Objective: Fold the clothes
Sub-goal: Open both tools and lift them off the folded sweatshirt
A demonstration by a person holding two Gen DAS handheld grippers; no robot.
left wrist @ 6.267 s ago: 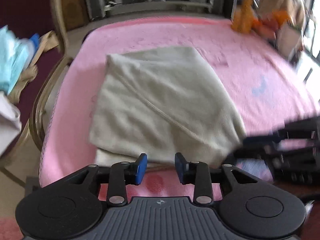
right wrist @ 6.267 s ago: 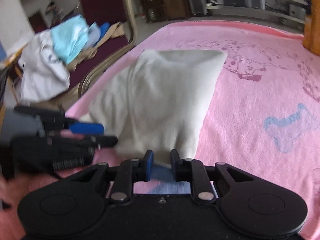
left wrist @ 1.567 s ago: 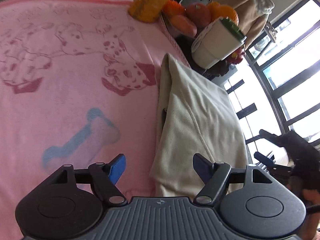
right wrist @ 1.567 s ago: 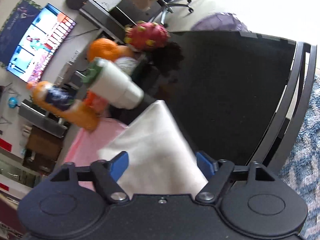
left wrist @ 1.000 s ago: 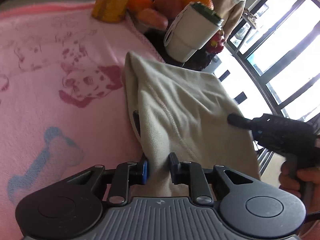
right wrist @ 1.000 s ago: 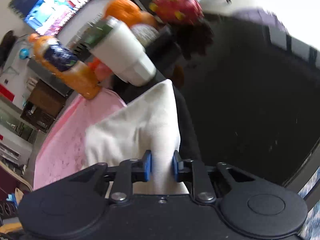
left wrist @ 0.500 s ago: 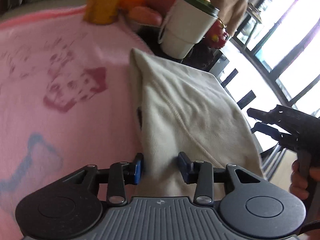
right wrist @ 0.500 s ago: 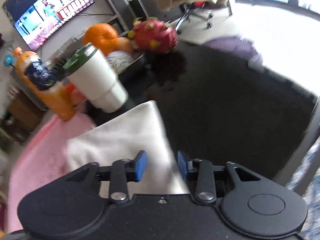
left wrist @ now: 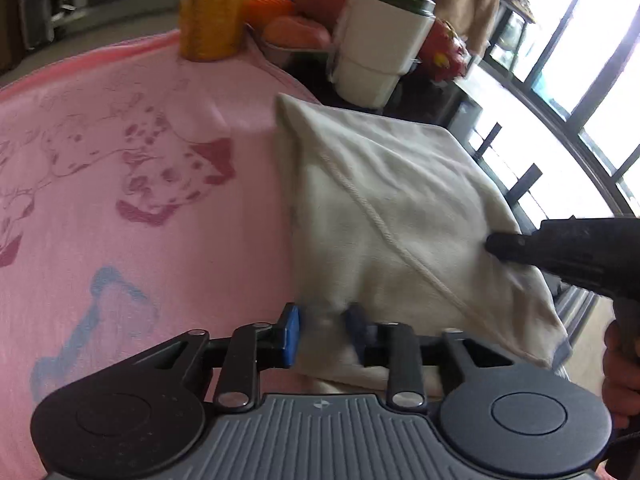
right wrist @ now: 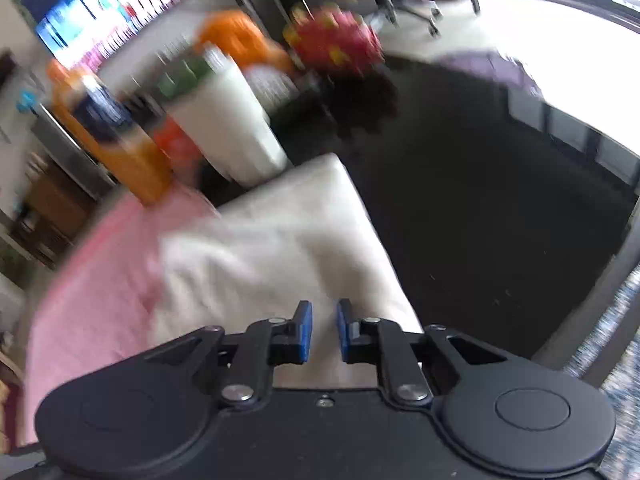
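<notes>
Between the left tongs (left wrist: 324,334), the folded cream garment (left wrist: 400,216).

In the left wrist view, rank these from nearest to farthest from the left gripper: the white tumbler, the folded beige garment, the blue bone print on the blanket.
1. Folded beige garment, its near edge right at the left gripper.
2. Blue bone print, to the left on the pink blanket.
3. White tumbler, far back and right, past the garment.
</notes>
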